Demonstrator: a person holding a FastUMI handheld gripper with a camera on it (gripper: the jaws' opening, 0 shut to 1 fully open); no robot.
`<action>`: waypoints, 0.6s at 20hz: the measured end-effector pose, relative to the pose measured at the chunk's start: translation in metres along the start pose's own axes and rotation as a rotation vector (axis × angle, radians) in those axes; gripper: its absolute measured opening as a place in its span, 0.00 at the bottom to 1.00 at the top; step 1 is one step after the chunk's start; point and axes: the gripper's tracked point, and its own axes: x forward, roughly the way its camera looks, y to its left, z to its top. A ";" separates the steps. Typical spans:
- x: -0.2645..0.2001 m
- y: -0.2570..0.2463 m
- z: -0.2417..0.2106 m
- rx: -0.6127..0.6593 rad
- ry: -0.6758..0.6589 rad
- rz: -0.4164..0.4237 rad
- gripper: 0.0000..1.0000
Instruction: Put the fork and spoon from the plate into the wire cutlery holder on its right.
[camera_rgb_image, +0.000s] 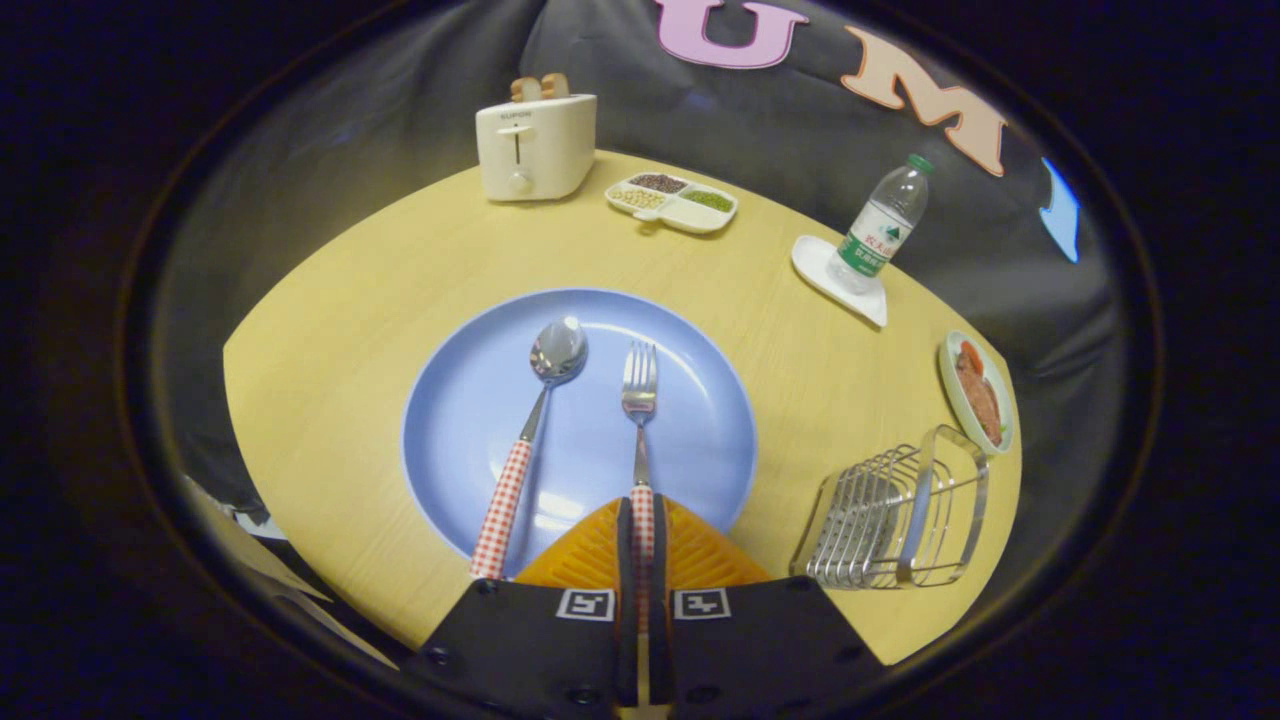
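Note:
A blue plate (690, 440) lies on the yellow table just ahead of my fingers. On it a fork (639, 400) with a red-checked handle points away from me, its tines up the plate. My gripper (642, 525) is shut on the fork's handle, which runs between both fingers. Left of the fork lies a spoon (535, 420) with the same checked handle, bowl far, handle end over the plate's near rim. The wire cutlery holder (895, 520) stands on the table to the right of the plate, beside my fingers.
Beyond the plate stand a white toaster (533, 145) and a divided dish (672, 202) of grains. A water bottle (883, 225) stands on a white coaster at the far right. A small food plate (978, 390) sits just behind the holder.

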 end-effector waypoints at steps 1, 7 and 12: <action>-0.002 -0.001 0.002 0.009 0.001 0.006 0.08; -0.033 -0.013 0.016 -0.015 0.005 0.031 0.07; -0.059 -0.034 0.025 -0.065 0.007 0.042 0.07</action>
